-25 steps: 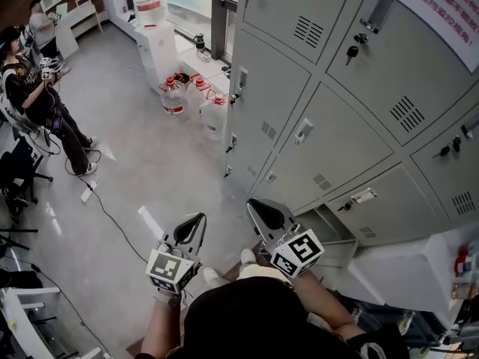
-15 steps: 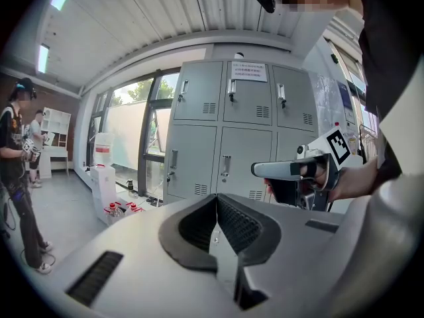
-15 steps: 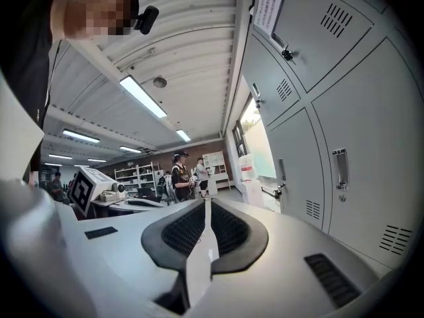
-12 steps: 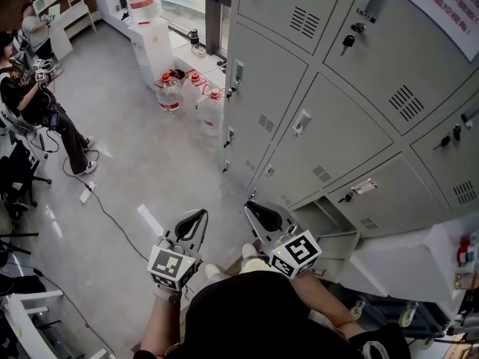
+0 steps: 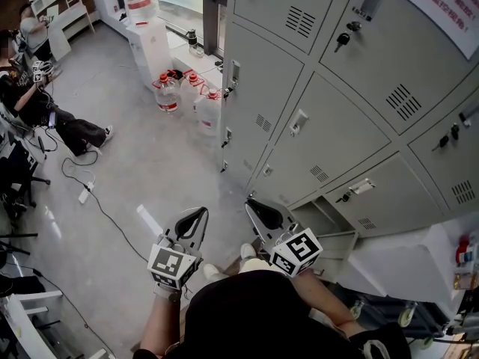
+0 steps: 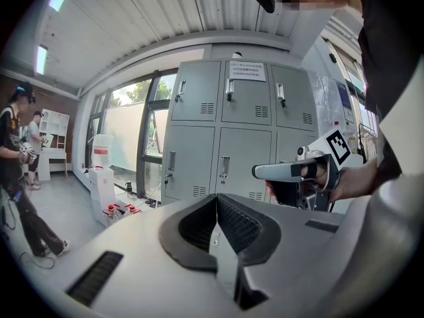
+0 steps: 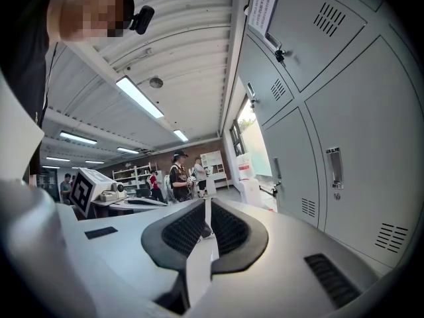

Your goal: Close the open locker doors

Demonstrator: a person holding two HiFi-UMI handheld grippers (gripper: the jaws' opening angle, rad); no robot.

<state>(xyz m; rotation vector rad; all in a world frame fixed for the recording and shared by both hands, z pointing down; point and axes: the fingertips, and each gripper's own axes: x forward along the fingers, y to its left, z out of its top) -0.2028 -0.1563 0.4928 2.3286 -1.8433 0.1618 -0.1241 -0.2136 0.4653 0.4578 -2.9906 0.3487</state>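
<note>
A bank of grey lockers (image 5: 337, 126) fills the right of the head view. One bottom compartment (image 5: 320, 217) stands open, its door (image 5: 340, 244) swung out low beside it. My right gripper (image 5: 262, 212) is shut and empty, held just left of that opening and apart from it. My left gripper (image 5: 191, 223) is also shut and empty, over the floor further left. In the left gripper view the jaws (image 6: 215, 207) meet, facing the lockers (image 6: 225, 131), with the right gripper's marker cube (image 6: 331, 149) at the right. In the right gripper view the shut jaws (image 7: 205, 211) run alongside the locker doors (image 7: 344, 151).
Several water jugs (image 5: 171, 92) and a white water dispenser (image 5: 146, 21) stand at the lockers' far end. A person (image 5: 41, 107) sits at the left by chairs, with a cable (image 5: 112, 215) across the floor. A white cart (image 5: 404, 264) stands low at the right.
The seated person at the left has stretched a leg out. The head view has shifted slightly. Both grippers stay in place, shut.
</note>
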